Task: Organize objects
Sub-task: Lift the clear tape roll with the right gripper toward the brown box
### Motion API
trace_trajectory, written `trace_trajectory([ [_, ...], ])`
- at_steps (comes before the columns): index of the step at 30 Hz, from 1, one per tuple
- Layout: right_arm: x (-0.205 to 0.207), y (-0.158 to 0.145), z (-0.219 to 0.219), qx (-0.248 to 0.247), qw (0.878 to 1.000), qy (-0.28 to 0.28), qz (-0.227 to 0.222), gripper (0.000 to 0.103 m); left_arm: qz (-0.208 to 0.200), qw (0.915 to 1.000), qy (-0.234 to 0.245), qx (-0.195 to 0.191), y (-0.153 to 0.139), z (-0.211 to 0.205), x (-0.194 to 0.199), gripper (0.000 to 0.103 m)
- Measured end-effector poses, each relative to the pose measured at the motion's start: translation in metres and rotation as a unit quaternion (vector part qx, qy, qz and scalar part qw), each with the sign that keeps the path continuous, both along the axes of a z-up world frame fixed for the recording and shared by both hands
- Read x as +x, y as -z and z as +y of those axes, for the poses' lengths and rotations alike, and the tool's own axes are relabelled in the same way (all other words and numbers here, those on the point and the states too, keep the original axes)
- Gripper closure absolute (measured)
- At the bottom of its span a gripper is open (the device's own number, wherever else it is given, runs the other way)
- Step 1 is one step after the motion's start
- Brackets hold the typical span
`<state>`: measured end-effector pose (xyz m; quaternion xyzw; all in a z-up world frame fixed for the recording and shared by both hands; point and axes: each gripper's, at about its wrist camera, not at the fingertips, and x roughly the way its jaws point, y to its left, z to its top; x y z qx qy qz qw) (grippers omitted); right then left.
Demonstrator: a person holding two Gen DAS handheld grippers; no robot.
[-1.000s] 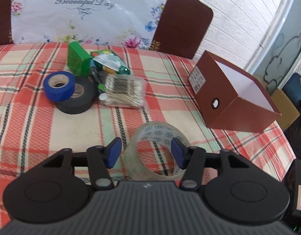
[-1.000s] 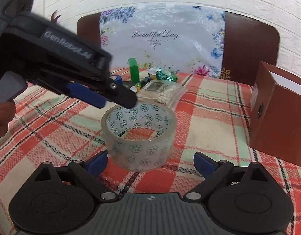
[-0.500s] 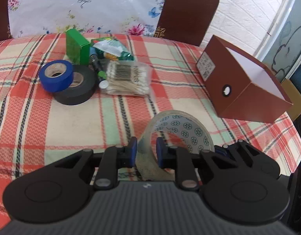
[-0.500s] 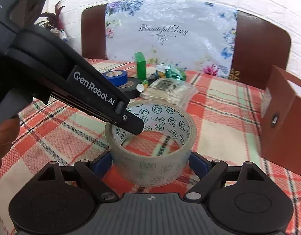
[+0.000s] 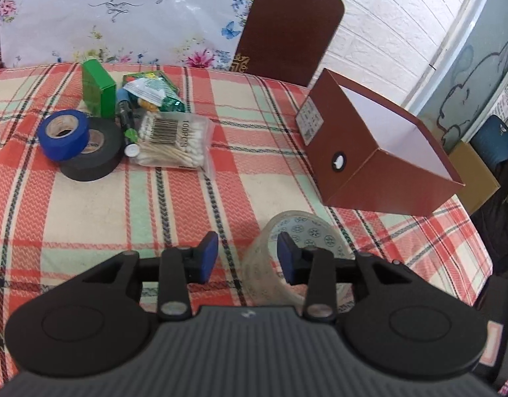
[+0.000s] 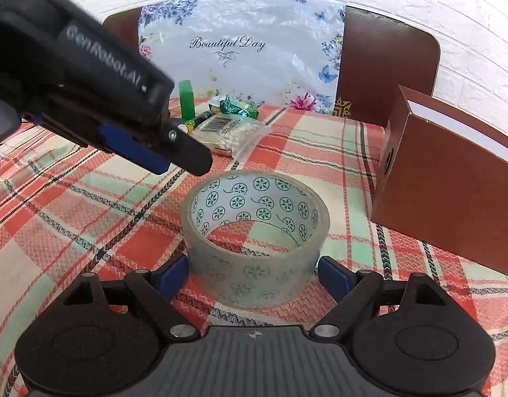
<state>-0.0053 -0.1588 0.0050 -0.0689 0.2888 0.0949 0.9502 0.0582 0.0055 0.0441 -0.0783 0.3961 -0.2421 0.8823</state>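
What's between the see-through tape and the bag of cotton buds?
Only bare checked tablecloth lies between the clear tape roll and the cotton swab bag; the right wrist view shows it best.

Open tablecloth (image 5: 88, 218) left of the clear tape roll (image 6: 255, 241); brown box (image 6: 452, 195) close on its right.

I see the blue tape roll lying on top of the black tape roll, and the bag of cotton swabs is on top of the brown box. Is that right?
Not fully. The clear plastic bag of cotton swabs lies on the plaid tablecloth, apart from the open brown cardboard box. The left wrist view shows this. The blue tape roll does rest on the black tape roll.
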Motion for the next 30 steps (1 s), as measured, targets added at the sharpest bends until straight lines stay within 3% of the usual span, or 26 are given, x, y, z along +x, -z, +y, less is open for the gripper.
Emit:
trace_trajectory([
  [5,0.008,0.0,-0.007,0.003,1.0,-0.003,0.008,0.014,-0.001,0.9988,0.045,0.017,0.009,-0.027,0.005,0.062],
  [8,0.002,-0.001,-0.01,-0.007,1.0,-0.002,0.01,0.011,0.005,0.9978,0.045,0.049,0.022,-0.039,0.013,0.072],
  [12,-0.003,0.0,-0.009,-0.017,1.0,0.001,0.007,0.01,0.007,0.9976,0.038,0.058,0.029,-0.04,0.015,0.083],
  [17,0.007,0.0,-0.004,-0.03,1.0,-0.005,0.002,0.009,0.003,0.9975,0.041,0.057,0.03,-0.037,0.014,0.084],
  [20,0.008,-0.001,-0.003,-0.025,1.0,-0.01,0.004,0.017,0.003,0.9978,0.037,0.055,0.029,-0.036,0.013,0.084],
  [27,0.0,-0.005,0.008,-0.022,0.999,-0.036,-0.014,0.017,-0.002,0.9985,0.019,0.052,0.019,-0.016,0.006,0.084],
  [30,0.004,-0.001,0.014,-0.024,0.999,-0.041,0.002,0.017,0.011,0.9987,0.011,0.049,0.026,-0.009,0.01,0.084],
])
